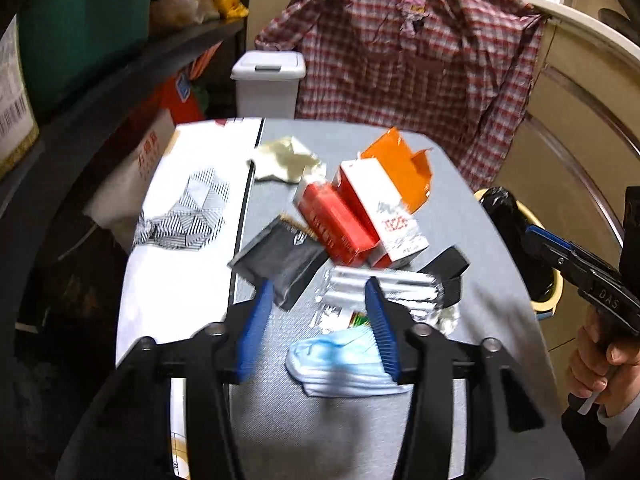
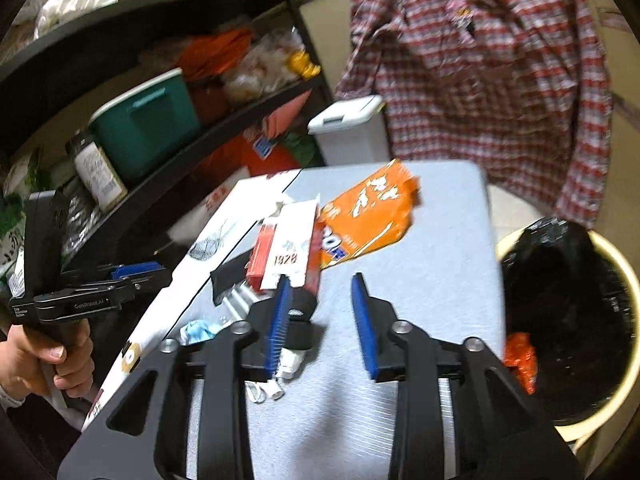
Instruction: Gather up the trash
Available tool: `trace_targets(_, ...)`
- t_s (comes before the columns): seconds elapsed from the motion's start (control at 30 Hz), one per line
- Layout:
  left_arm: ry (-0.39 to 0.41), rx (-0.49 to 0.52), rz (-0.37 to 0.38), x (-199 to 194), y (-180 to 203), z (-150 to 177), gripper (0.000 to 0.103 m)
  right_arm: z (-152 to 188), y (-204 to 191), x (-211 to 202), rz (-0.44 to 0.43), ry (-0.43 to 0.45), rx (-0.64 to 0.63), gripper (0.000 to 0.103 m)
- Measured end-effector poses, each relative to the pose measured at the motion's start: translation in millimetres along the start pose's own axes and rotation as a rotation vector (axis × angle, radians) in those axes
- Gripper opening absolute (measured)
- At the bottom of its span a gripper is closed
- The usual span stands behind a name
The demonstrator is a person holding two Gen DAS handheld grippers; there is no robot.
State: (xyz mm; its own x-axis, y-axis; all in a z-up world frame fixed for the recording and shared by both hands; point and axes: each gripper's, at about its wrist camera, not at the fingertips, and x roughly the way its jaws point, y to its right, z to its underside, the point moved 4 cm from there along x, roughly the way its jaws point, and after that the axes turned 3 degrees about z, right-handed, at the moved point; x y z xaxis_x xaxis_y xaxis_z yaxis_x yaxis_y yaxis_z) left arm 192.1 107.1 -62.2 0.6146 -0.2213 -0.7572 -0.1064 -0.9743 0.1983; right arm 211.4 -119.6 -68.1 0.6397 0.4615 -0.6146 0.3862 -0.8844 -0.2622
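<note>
Bench (image 1: 460,208): we see litter heaped mid-surface on grey cloth: red-and-white cartons (image 1: 360,216), an orange wrapper (image 1: 400,160), a black pouch (image 1: 284,260), a silver foil piece (image 1: 384,288).
Left tongs (image 1: 320,320): our pads stand apart over the foil, gripping nothing; a blue face mask (image 1: 340,364) lies beneath.
Right tongs (image 2: 320,316): parted and empty, above bare cloth beside a black item, possibly a clip.
Bin (image 2: 616,264): black-lined, just beside the bench's right edge, an orange scrap (image 2: 520,356) inside.
</note>
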Motion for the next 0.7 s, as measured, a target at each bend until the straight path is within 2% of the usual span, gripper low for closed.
trace_targets(0.37, -0.179, 0.012, 0.057, 38, -2, 34, 0.048, 8, -4, 44, -0.049, -0.108, 0.041, 0.044)
trace_targets(0.57, -0.224, 0.041, 0.058, 44, 0, 44, 0.048, 14, -5, 60, -0.045, -0.154, 0.039, 0.044)
trace_targets(0.6, -0.226, 0.043, 0.062, 45, 0, 44, 0.048, 15, -5, 62, -0.042, -0.161, 0.036, 0.042)
trace_targets(0.63, -0.229, 0.043, 0.068, 45, 0, 43, 0.047, 15, -6, 64, -0.042, -0.165, 0.034, 0.036)
trace_targets(0.67, -0.234, 0.043, 0.077, 45, 0, 43, 0.038, 16, -6, 65, -0.049, -0.171, 0.035, 0.022)
trace_targets(0.7, -0.241, 0.046, 0.081, 45, 1, 44, 0.028, 16, -7, 65, -0.056, -0.172, 0.037, 0.015)
